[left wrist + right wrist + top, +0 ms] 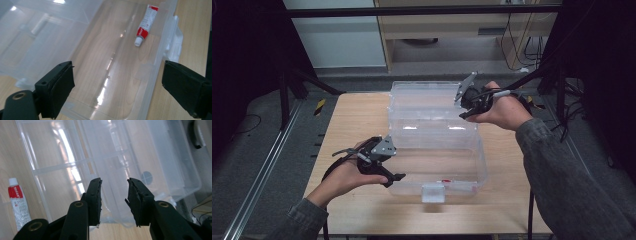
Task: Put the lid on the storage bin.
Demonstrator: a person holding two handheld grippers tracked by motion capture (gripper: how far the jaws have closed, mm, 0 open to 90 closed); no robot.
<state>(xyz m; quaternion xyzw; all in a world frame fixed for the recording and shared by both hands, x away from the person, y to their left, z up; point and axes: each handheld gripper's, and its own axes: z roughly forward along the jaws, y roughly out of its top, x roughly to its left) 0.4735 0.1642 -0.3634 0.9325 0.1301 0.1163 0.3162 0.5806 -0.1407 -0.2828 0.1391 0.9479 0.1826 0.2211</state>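
A clear plastic box (437, 150) stands in the middle of a wooden table (347, 125), and its lid (427, 100) is open and stands up at the far side. A white latch (433, 192) is on the near wall of the box. Inside the box, on its floor and close to the near wall, lies a small white and red tube (146, 23) with a white cap; in the high view it is only a small red mark (445, 181).

The left gripper (392, 176) is at the near left corner of the box, held in the person's left hand (344, 175). In the left gripper view its jaws are wide apart and hold nothing; one jaw hangs over the box, the other over the table just outside the near wall.

The right gripper (463, 111) is at the far right of the box, near the right end of the lid, held in the right hand (502, 112). In the right gripper view its jaws are apart with a narrow gap, and nothing is between them. The tube is seen at the left of that view (18, 202).

Both arms have grey sleeves (557, 170).
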